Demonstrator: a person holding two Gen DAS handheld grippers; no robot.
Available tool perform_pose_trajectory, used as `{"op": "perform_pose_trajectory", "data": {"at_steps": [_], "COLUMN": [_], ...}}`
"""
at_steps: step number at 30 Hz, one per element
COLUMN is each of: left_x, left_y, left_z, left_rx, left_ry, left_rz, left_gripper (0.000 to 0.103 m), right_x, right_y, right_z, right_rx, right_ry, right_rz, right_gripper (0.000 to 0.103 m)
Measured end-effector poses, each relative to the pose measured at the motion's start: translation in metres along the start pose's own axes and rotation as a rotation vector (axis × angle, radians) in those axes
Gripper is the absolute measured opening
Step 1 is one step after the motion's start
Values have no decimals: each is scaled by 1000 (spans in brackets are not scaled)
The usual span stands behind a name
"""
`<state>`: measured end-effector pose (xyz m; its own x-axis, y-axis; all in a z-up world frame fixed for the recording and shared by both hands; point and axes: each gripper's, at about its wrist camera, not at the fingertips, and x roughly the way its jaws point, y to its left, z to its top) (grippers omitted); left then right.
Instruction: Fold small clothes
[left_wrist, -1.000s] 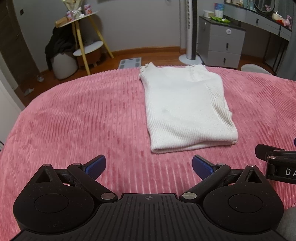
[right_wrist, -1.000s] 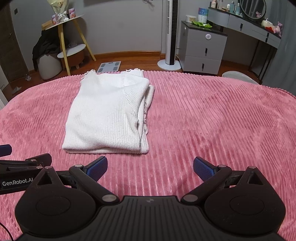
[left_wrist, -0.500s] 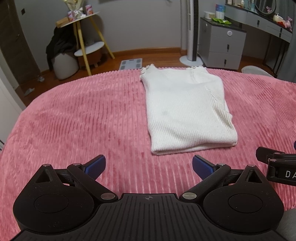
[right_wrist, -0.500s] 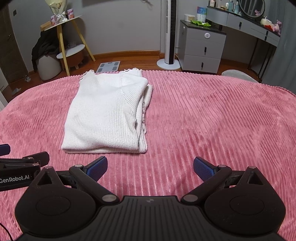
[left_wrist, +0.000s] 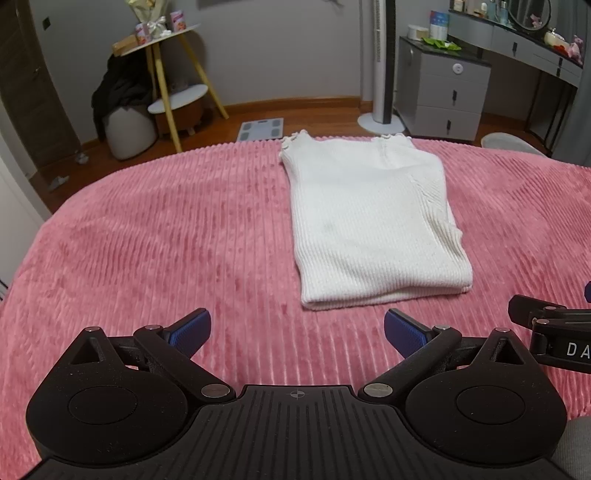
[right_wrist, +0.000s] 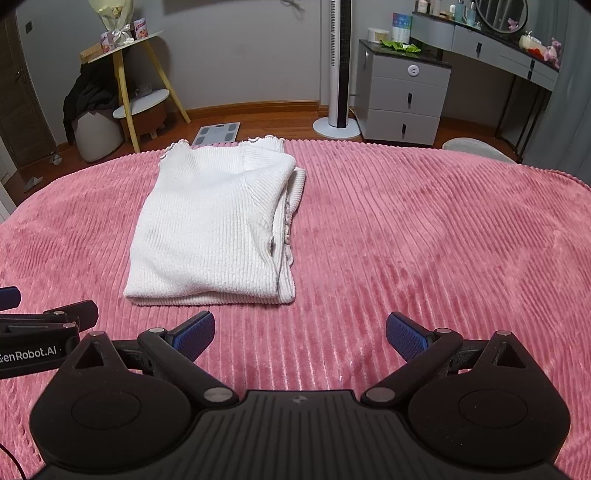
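White folded sweater (left_wrist: 369, 221) mid-blanket (left_wrist: 166, 240)

both grippers, left gripper (left_wrist: 297, 326) and right gripper (right_wrist: 300, 328), are matte black with round pivot housings, silver screws, ribbed bases and blue textured pads (right_wrist: 406, 338); white "genrobot.ai" lettering at left.

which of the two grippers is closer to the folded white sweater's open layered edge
The right gripper. The white sweater shows its stacked layers and buttons on the right side, while the left gripper faces the smooth folded side.
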<state>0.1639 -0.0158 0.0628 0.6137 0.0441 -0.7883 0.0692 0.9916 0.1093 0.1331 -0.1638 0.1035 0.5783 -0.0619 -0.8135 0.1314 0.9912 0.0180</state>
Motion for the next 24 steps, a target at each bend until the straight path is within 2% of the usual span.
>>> {"op": "perform_pose_trajectory", "data": {"at_steps": [24], "left_x": [-4], "left_y": [-2], "left_z": [1], "left_rx": [4], "left_ry": [-10], "left_rz": [-3], "left_gripper": [103], "right_x": [0], "right_y": [0], "right_z": [-3], "right_rx": [7], "right_ry": [1], "right_rz": [6], "right_gripper": [99]}}
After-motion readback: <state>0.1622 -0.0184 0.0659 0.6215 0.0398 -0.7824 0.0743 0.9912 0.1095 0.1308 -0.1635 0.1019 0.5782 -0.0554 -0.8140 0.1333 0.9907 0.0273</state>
